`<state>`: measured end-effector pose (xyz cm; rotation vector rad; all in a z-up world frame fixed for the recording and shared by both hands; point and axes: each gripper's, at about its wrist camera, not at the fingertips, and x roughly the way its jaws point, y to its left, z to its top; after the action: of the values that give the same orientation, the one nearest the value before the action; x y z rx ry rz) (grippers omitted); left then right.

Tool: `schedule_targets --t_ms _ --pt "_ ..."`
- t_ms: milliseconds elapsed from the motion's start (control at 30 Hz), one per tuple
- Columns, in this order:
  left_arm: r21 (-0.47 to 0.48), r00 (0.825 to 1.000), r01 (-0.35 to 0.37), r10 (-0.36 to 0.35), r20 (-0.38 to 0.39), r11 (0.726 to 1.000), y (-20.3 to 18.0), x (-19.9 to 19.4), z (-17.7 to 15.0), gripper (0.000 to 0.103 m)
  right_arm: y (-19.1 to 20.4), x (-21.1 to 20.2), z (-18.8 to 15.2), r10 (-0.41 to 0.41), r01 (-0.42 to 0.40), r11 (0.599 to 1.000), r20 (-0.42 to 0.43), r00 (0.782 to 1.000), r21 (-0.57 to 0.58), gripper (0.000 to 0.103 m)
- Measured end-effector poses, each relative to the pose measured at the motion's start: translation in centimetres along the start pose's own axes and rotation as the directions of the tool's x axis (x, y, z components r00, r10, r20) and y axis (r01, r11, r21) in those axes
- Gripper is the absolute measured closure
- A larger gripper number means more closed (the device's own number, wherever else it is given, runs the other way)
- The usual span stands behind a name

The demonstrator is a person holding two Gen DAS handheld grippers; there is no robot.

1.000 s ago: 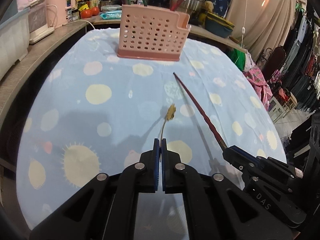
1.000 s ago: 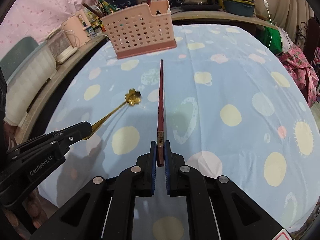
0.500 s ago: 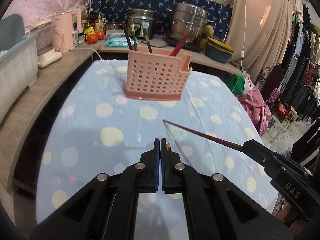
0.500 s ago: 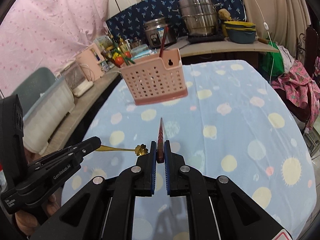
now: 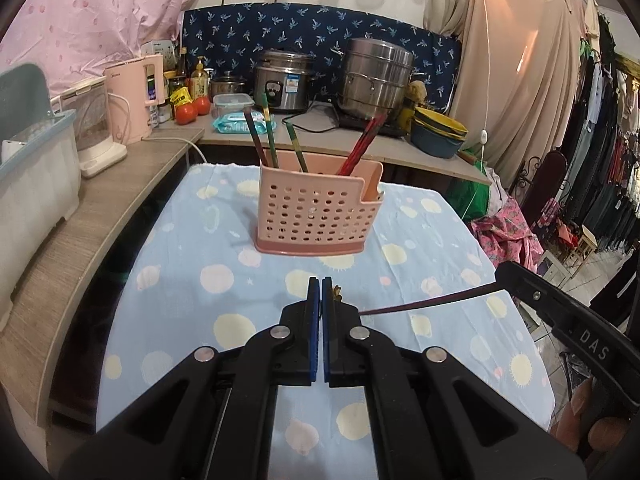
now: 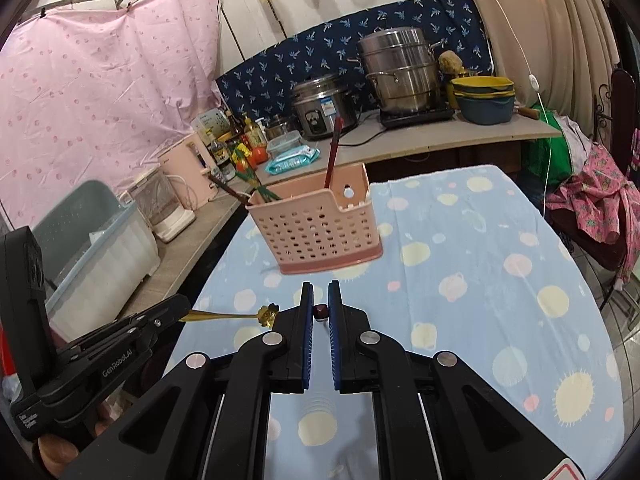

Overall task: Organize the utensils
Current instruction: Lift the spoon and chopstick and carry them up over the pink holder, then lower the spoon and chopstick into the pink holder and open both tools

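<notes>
1. Clamping a gold spoon (image 6: 236, 315), my left gripper (image 5: 321, 288) has its blue pads pressed almost together; in its own view only a gold sliver (image 5: 336, 291) peeks out past the right pad at about 1 o'clock from the tips.
2. From the right wrist view I see that spoon clearly: its thin handle runs out of the left gripper (image 6: 182, 309) toward 3 o'clock, and the flower-shaped bowl ends just beside my right gripper's left finger.
3. My right gripper (image 6: 321, 300) is clenched on a dark red chopstick (image 6: 320, 312); in its own view I see the stick end-on, a small dark knob between the blue pads.
4. In the left wrist view that chopstick (image 5: 428, 302) shows as a long, nearly level line from the right gripper (image 5: 505, 276) at 3 o'clock toward the left gripper's tips.
5. Both utensils hang above the blue spotted tablecloth (image 5: 224, 280); neither touches it.
6. I see the pink perforated holder (image 5: 318, 216) standing upright on the cloth at 12 o'clock of both grippers, well apart from them.
7. Its left section holds green and dark chopsticks (image 5: 272, 140); red ones (image 5: 362, 142) lean in the right section.
8. Behind the table a counter (image 5: 320, 140) carries steel pots (image 5: 376, 74) at 12 o'clock.
</notes>
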<state>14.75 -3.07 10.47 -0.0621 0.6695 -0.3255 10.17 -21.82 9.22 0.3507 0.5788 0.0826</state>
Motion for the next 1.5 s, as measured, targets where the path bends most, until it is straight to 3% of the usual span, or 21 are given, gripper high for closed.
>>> schedule_targets --t_ms 633,1133,1267,1500 --pt "0.023 0.996 -0.012 0.01 0.088 1.0 1.4 2.4 7.5 0.102 -0.3 3.0 8.0 -0.006 0.006 1.0 0.107 0.994 0.002 0.096" --pt "0.082 0.974 -0.026 0.006 0.228 0.996 -0.2 3.1 17.0 0.102 1.6 2.8 19.2 0.016 -0.005 0.999 0.306 0.952 -0.038 0.096" --pt "0.092 0.976 -0.057 0.036 0.215 0.994 -0.3 4.9 18.3 0.102 2.4 3.7 21.1 0.021 -0.007 0.999 0.331 0.943 -0.043 0.096" --pt "0.084 0.988 -0.092 0.081 0.129 0.992 1.1 9.2 18.0 0.102 3.2 7.3 22.2 0.023 -0.008 0.999 0.304 0.952 -0.05 0.096"
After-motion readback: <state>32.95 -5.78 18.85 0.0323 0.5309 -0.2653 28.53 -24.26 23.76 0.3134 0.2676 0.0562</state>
